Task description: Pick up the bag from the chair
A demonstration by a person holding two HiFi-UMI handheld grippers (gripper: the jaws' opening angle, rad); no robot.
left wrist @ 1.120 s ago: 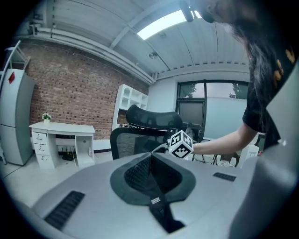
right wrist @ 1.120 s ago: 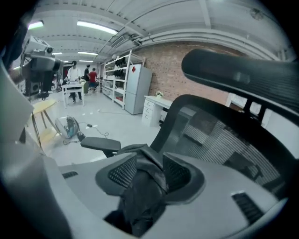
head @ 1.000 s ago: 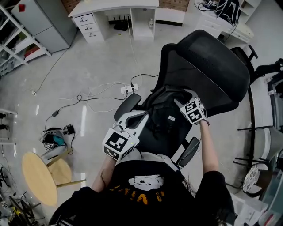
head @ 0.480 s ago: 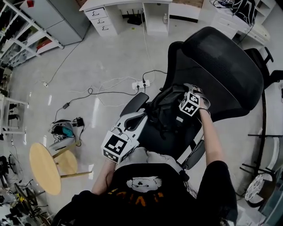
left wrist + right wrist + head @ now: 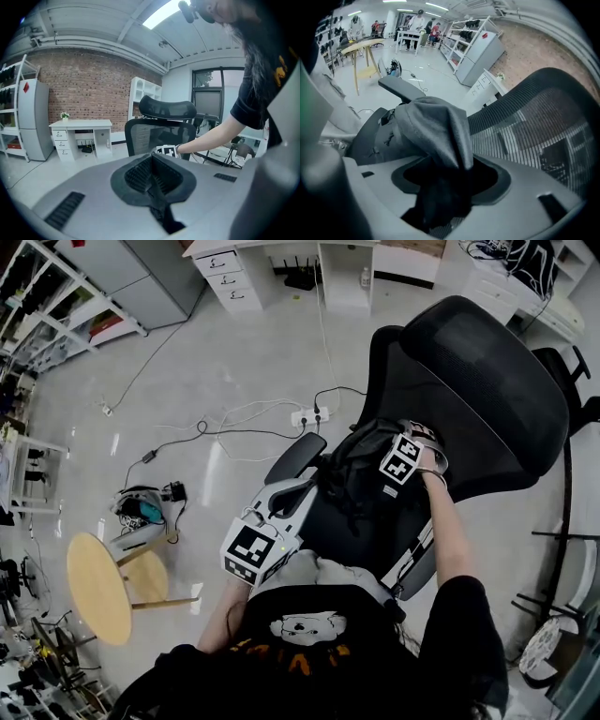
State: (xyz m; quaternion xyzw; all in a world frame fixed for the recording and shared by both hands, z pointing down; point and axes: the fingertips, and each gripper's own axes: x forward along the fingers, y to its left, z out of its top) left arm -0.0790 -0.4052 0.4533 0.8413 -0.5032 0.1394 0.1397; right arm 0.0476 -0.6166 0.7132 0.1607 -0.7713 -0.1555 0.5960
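In the head view, the black bag (image 5: 352,470) lies on the chair (image 5: 487,381) seat. Your right gripper (image 5: 405,457) is at its top and your left gripper (image 5: 267,531) just beside it. In the left gripper view, the jaws are pressed together with nothing between them. In the right gripper view, the jaws are clenched on a fold of the bag.

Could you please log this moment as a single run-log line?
phase: grasp | right gripper: shut on bag fabric | left gripper: shut, empty, clear of bag | bag: over chair seat

Round wooden table (image 5: 97,585) left; power strip (image 5: 309,415) on floor; white desk (image 5: 230,277) beyond.
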